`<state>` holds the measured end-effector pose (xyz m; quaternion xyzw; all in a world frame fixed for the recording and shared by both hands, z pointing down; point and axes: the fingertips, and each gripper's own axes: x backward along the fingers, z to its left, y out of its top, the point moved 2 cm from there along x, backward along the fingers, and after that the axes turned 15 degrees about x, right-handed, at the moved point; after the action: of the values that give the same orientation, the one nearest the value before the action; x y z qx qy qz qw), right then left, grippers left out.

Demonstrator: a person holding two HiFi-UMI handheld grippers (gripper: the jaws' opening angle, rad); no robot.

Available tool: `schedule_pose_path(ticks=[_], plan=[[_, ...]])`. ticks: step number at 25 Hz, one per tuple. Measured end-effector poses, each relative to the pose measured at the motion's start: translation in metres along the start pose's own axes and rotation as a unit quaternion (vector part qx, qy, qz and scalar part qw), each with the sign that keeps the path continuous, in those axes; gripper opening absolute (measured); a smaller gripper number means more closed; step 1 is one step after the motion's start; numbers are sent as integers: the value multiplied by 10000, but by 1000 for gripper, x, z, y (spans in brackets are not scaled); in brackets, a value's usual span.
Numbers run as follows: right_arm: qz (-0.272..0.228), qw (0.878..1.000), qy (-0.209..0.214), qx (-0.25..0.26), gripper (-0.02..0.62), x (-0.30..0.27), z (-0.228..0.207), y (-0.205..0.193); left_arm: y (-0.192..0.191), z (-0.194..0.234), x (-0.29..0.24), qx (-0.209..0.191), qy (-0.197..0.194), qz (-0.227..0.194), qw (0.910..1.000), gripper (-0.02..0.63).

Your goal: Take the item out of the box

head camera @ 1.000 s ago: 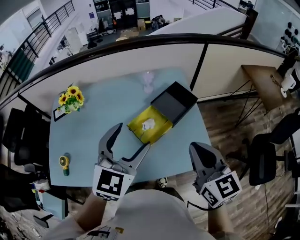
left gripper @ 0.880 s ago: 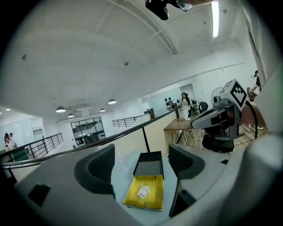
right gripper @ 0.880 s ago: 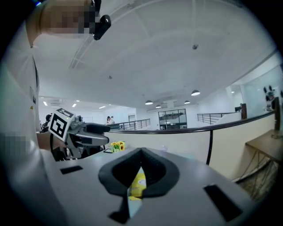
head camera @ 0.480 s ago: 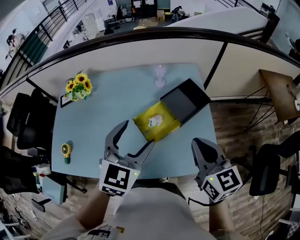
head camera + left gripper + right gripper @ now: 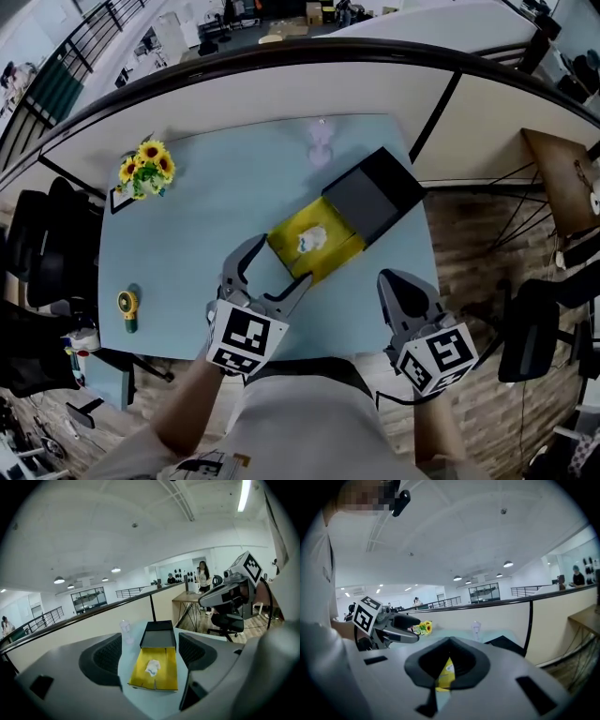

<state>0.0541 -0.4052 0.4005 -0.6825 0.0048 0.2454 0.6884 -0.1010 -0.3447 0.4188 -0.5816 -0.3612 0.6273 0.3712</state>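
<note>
The step in hand is the reach. The left tool (image 5: 277, 265), jaws spread, hovers at the near edge of the open yellow box (image 5: 344, 249) on the worktop (image 5: 197, 206). The white item (image 5: 307, 242) lies inside, untouched. The right tool (image 5: 398, 284) waits pressed together. Next, the left tool likely needs to dip in and pinch the item.

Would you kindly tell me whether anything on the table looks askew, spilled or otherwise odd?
Nothing is spilled or broken. The open yellow box lies diagonal to the table edges, and its dark lid reaches close to the right edge. The white item inside looks crumpled.
</note>
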Motion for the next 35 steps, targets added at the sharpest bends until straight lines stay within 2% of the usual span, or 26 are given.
schedule_pose_path(ticks=[2,7,14,19,23,27,28,31,35], plan=[[82,10000,18,-16,5,-11,-1,-7,-13,8,-18,49,-25,175,9998,367],[303,9995,-18,-111,5,-36,-12,-32,-49,25,-67,459,-138,660,9967,367],[597,9976,61,-352,5,-69,-12,-77,-106,35,-128,283,-303,1391,9894,367],[774,9960,65,-447,5,-82,-14,-108,-147,35,-163,291,-442,1863,9811,365],[889,9945,114,-546,5,-91,-9,-128,-176,40,-188,170,-458,2318,9715,365],[997,9926,127,-680,5,-97,-4,-144,-193,42,-207,-46,-432,2601,9646,360],[1015,9922,137,-711,5,-98,-2,-147,-196,41,-211,-73,-440,2659,9630,353],[1060,9912,171,-776,5,-99,3,-155,-205,43,-219,-174,-281,2779,9600,273],[1070,9902,176,-878,5,-98,9,-159,-205,48,-218,-389,-66,2741,9609,152]])
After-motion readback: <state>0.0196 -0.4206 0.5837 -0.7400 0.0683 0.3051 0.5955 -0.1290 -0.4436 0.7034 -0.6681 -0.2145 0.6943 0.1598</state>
